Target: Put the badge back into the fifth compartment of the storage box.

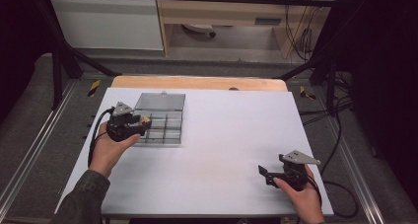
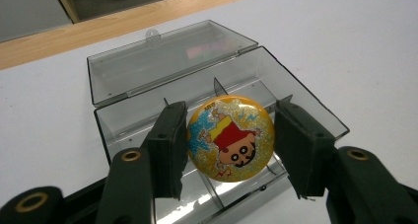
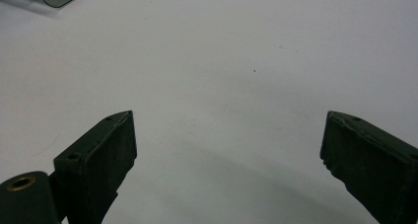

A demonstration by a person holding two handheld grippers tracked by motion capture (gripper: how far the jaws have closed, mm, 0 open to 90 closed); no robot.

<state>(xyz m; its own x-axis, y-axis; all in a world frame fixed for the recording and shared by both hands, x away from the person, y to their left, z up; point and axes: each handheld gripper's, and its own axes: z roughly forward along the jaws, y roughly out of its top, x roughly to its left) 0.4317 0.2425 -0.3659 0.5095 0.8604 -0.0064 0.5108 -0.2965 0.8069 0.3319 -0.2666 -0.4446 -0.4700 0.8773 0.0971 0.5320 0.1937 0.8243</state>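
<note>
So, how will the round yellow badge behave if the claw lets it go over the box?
The badge looks stiff and glossy, so it may slip. Being round and flat, it probably lies flat instead of rolling. The compartments of the box look narrow, so it may rest tilted on a divider.

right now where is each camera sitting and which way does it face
High view: above the person's side, looking forward and down on the white table; both forearms, left gripper, right gripper.
Left gripper view: rides the left gripper, looking along its jaws, closed on a round cartoon badge over the open clear box.
Right gripper view: rides the right gripper, jaws wide apart over bare table.
Shared: the box appears in high and left views.
</note>
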